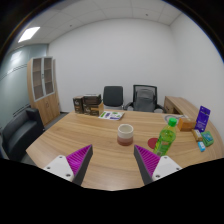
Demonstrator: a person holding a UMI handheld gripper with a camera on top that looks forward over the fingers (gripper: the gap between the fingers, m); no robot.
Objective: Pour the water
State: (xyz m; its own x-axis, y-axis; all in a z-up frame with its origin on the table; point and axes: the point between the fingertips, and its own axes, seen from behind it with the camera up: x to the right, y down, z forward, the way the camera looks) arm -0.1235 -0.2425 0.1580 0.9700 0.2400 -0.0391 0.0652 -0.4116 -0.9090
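Bare wood of the table [80,135] is seen just ahead of the parted fingers [76,160]; straight beyond them the way is blocked by a cup [125,134]; to its right stand a green bottle [166,137] and a red bowl [155,143], close together; small items [204,135] crowd the right edge; the left half lies open.
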